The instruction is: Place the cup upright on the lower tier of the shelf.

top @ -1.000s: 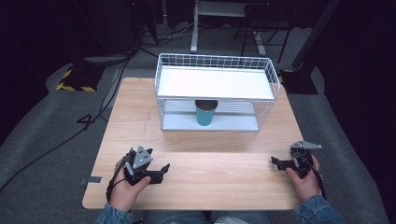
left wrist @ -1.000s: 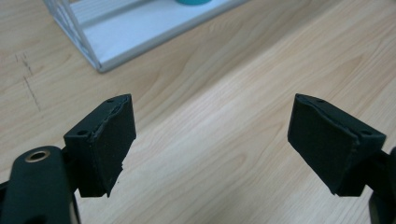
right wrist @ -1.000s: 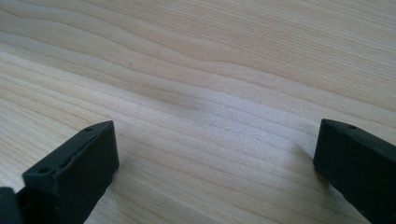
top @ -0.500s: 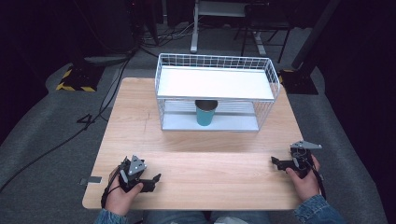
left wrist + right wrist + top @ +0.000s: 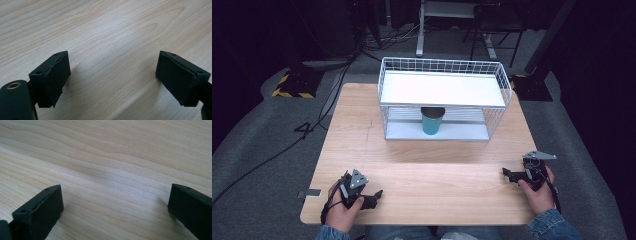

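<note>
Spanning the frame, bench [image 5: 422, 170]: pale wood, bare across its near half, grain plain under both grippers.
Rack: white wire shelf rack [image 5: 443, 102] at the far middle of the bench, a white board on its upper level.
Cup: teal cup [image 5: 432, 121] upright on the rack's lower shelf, under the board, well apart from both grippers.
Left gripper [image 5: 373, 196]: held low at the near left corner of the bench, fingers [image 5: 53, 75] spread wide with only wood between them, gripping nothing.
Right gripper [image 5: 507, 174]: held low near the right edge, pointing inward, fingers [image 5: 42, 207] likewise wide apart over bare wood, empty.
</note>
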Demonstrator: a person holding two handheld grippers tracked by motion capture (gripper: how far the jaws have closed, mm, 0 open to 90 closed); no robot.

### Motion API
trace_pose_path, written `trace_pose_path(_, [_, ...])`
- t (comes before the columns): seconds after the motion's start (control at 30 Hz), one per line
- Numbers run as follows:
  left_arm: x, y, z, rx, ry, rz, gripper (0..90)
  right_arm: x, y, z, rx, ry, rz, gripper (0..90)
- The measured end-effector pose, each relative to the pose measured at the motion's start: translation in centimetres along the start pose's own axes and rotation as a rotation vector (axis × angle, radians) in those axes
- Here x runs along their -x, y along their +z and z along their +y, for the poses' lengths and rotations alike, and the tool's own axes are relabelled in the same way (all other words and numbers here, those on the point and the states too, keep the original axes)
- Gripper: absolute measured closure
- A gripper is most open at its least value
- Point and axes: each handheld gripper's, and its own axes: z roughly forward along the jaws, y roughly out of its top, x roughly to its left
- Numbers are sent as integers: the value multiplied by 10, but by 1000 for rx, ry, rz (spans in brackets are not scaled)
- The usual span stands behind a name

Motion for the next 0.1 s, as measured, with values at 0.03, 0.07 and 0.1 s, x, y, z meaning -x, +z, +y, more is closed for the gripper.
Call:
trace_pose_path(0.03, [0,0,0,0,0,0,124,0,0,0,0,0,0,2])
trace_pose_path(0.07, [0,1,0,3,-6,0,115,0,0,0,-1,0,0,2])
trace_pose_path(0.1, [-1,1,1,-2,-4,-4,115,0,0,0,-1,0,0,2])
